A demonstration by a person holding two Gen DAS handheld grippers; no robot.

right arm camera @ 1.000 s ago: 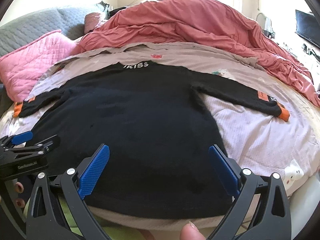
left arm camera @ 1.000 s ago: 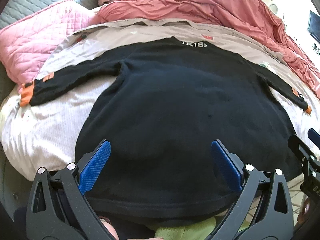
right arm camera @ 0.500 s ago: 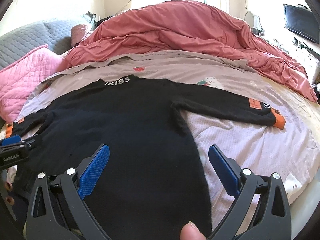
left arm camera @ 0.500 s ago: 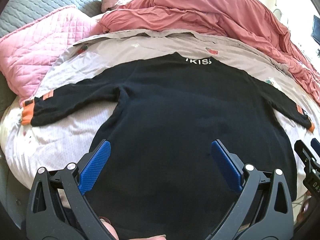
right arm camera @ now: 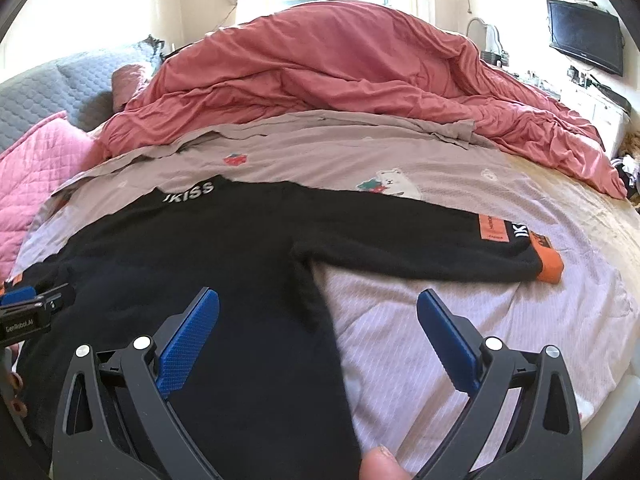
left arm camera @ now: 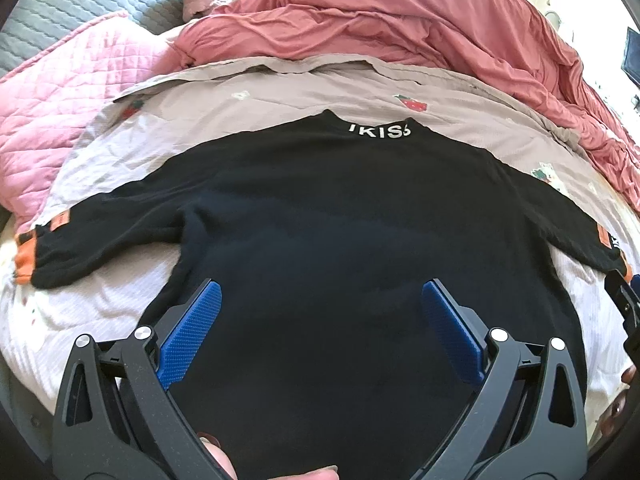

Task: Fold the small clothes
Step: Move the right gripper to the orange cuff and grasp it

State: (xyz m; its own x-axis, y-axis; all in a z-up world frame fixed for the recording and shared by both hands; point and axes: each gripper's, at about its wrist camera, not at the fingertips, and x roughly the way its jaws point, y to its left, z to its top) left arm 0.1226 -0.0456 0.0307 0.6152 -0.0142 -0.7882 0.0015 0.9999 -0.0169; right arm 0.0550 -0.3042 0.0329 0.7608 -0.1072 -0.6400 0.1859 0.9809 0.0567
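A black long-sleeved sweater (left arm camera: 340,232) lies flat on the bed, collar with white letters at the far side, both sleeves spread out with orange cuffs. My left gripper (left arm camera: 320,320) hangs open above the sweater's lower body, nothing between its blue pads. In the right wrist view the same sweater (right arm camera: 192,264) fills the left half, its right sleeve (right arm camera: 440,248) reaching out to an orange cuff. My right gripper (right arm camera: 318,326) is open over the sweater's right side seam. The left gripper's tip (right arm camera: 24,304) shows at the left edge.
The sweater rests on a mauve printed sheet (left arm camera: 280,96). A rumpled red duvet (right arm camera: 340,68) is piled behind. A pink quilted pillow (left arm camera: 68,92) sits at the left, a grey headboard behind it. A wall television (right arm camera: 584,36) hangs far right.
Both grippers have risen and tilted up from the hem, so more of the sweater and bed shows. The right gripper has shifted right toward the sleeve. Both stay open.
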